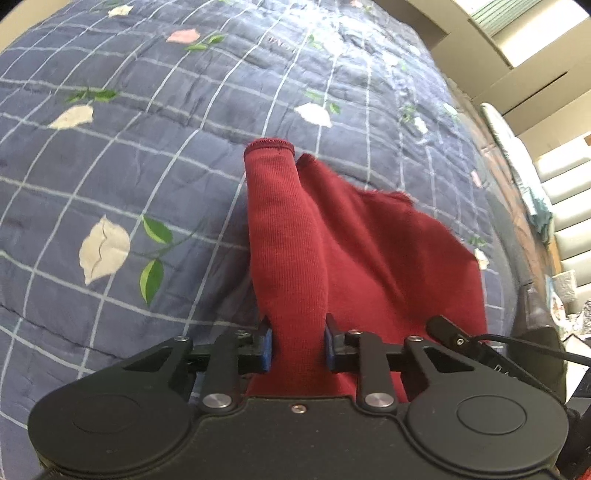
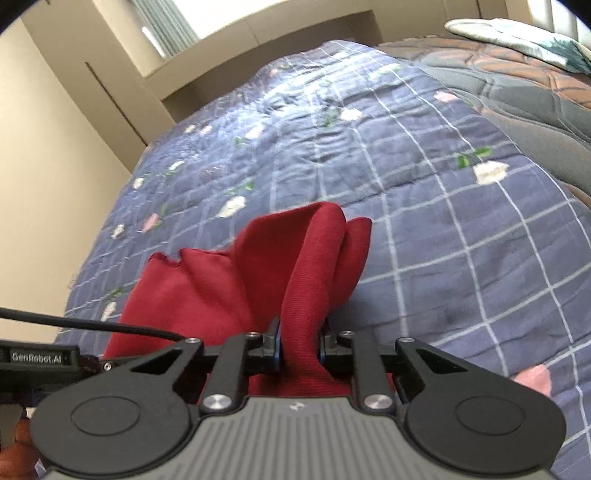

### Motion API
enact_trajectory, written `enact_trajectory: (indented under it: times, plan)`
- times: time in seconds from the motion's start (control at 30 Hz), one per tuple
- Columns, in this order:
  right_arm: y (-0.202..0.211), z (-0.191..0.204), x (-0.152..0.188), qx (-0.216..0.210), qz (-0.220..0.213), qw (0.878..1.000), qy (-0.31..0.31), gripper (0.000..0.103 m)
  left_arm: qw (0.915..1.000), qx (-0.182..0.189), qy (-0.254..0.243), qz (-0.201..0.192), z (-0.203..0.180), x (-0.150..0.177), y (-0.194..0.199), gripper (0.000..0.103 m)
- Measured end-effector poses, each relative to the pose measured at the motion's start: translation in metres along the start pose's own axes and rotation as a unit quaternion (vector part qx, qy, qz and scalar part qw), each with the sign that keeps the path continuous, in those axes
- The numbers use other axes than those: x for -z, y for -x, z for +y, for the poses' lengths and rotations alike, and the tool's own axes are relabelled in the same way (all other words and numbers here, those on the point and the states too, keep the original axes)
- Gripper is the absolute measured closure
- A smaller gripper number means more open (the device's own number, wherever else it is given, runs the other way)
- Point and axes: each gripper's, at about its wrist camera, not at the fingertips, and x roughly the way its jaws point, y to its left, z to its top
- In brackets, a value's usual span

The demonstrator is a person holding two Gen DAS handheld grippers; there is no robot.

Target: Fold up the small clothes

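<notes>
A dark red knit garment (image 1: 369,251) lies on the blue checked bedspread (image 1: 147,147), partly raised at its near edge. My left gripper (image 1: 298,341) is shut on a bunched fold of it, and a sleeve (image 1: 280,206) with a hemmed cuff stretches away from the blue pads. In the right wrist view the same red garment (image 2: 207,291) hangs in folds from my right gripper (image 2: 300,345), which is shut on a ribbed fold. The other gripper's black body (image 2: 40,358) shows at the left edge.
The blue bedspread (image 2: 424,240) with white and pink petals and green leaves spreads around the garment. A grey and orange quilt (image 2: 517,81) and a light pillow (image 2: 509,33) lie at the far right. Beige wall panels (image 2: 55,166) stand along the bed's left side.
</notes>
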Motion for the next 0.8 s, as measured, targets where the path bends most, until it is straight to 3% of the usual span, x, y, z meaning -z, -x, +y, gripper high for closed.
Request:
enact_trajectory:
  times: [0.2, 0.53, 0.8]
  plan:
    - [-0.004, 0.035, -0.003, -0.04, -0.009, 0.999, 0.009, 0.085, 0.9995, 0.003, -0.015, -0.027, 0.004, -0.015, 0.026, 0.077]
    - [-0.038, 0.11, -0.003, -0.118, -0.004, 0.993, 0.023, 0.086, 0.9965, -0.046, -0.022, -0.066, 0.047, -0.044, 0.076, 0.077]
    - [-0.052, 0.134, 0.015, -0.125, 0.023, 0.991, 0.027, 0.086, 0.9946, -0.073, -0.004, -0.074, 0.096, -0.057, 0.097, 0.077]
